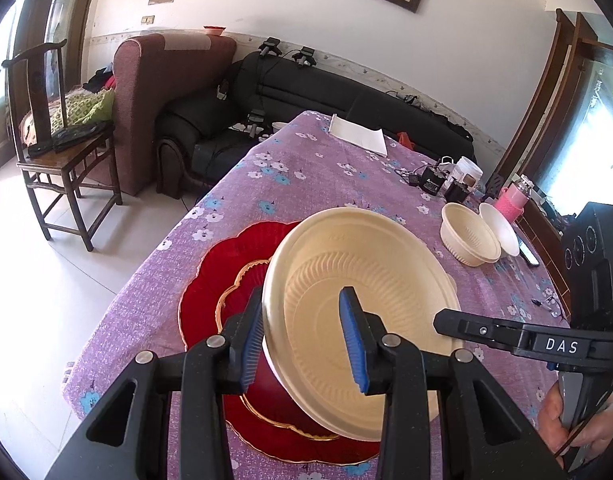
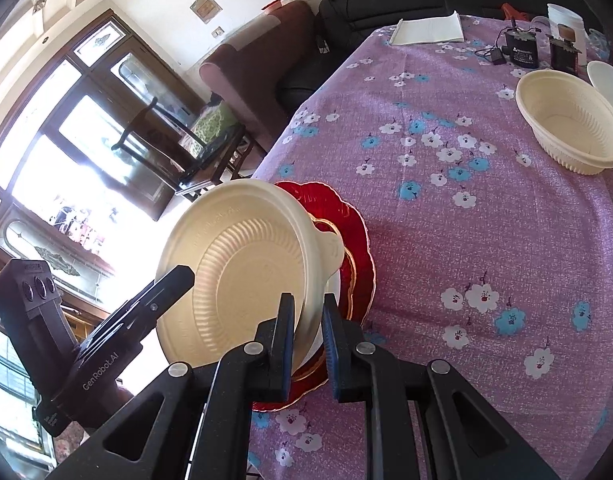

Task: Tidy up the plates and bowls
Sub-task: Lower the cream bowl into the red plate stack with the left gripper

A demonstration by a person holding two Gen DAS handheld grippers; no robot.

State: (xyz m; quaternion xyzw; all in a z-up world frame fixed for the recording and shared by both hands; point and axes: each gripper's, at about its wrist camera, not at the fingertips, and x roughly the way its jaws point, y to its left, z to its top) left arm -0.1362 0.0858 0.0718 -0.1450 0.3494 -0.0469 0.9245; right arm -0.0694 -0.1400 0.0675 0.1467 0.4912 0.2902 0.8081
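Note:
A cream ribbed bowl hangs tilted above a red scalloped plate with gold trim on the purple flowered tablecloth. My left gripper is shut on the bowl's near rim, with one blue pad outside the wall and one inside. In the right wrist view my right gripper is shut on the opposite rim of the same bowl, over the red plate. A second cream bowl and a white bowl stand at the far right of the table.
A white folded sheet lies at the table's far end. Black adapters with cables, a white cup and a pink bottle crowd the far right. The table's left edge drops to the floor, with a sofa and a wooden chair beyond.

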